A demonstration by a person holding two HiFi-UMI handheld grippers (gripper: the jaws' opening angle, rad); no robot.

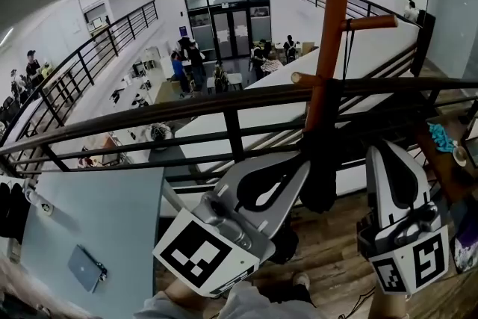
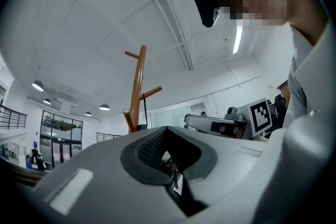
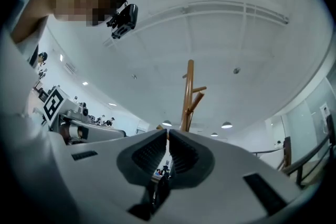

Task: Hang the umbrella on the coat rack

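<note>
Black umbrella (image 1: 324,142) hung by strap on coat rack (image 1: 334,4), left claw (image 1: 304,163) clenched empty just beside it, right claw (image 1: 389,149) likewise

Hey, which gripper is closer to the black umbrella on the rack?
Left. The left gripper points up right beside the umbrella, on its left; the right gripper stands apart, off to the umbrella's right.

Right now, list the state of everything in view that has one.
Rack: upright.
Umbrella: folded, hanging from the rack.
Left gripper: jaws together, empty.
Right gripper: jaws almost together, empty.
</note>
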